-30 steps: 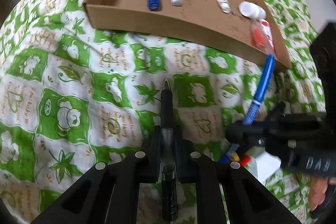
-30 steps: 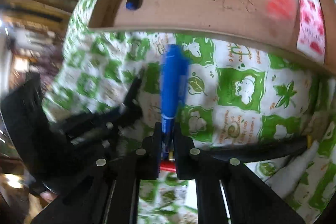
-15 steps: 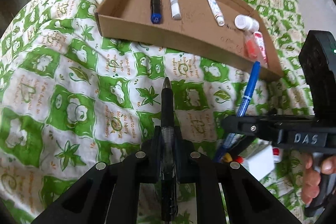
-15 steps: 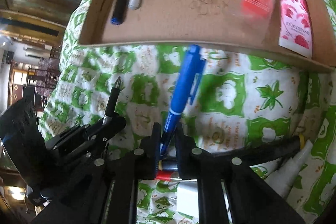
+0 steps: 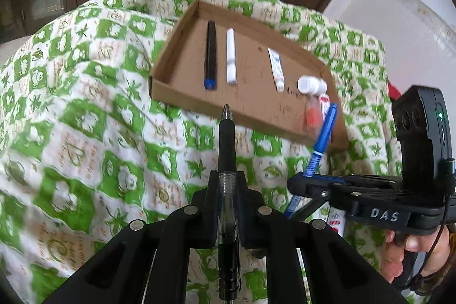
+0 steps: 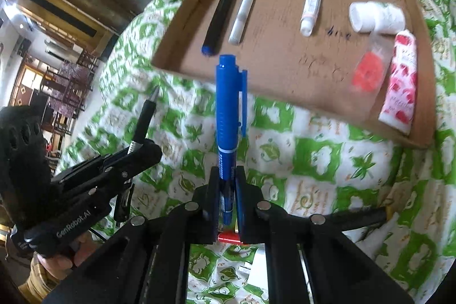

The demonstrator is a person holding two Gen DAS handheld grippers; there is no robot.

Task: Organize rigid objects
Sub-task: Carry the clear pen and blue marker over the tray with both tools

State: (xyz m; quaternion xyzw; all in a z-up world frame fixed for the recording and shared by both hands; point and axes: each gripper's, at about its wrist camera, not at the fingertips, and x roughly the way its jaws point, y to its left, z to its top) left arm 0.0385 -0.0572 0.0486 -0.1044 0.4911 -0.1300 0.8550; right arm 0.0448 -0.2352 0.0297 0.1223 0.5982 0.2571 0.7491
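My left gripper (image 5: 227, 207): pressed onto a black gel pen (image 5: 227, 150), tip pointing away from me toward the tray's near wall, held above the cloth.
My right gripper (image 6: 227, 198): pinching a blue marker (image 6: 228, 116) by its lower end — capped end up and forward, just short of the tray's near wall.
Cardboard tray (image 6: 273, 93): shallow, low-walled, lying on the green-and-white patterned bedcover (image 5: 85, 133).
Tray, left end: a black marker with a blue end (image 6: 221, 19) and a white marker (image 6: 244, 10) side by side, roughly parallel, close but not touching.
Tray, middle: a small white tube (image 6: 311, 7), cap toward the near wall.
Tray, right end: a white pill bottle (image 6: 376, 17) on its side near the far right corner; nearer me a clear case with an orange disc (image 6: 369, 70), and a rose-printed tube (image 6: 400, 84) along the right wall.
Under my right gripper: something red and something white on the cover — too hidden to name.
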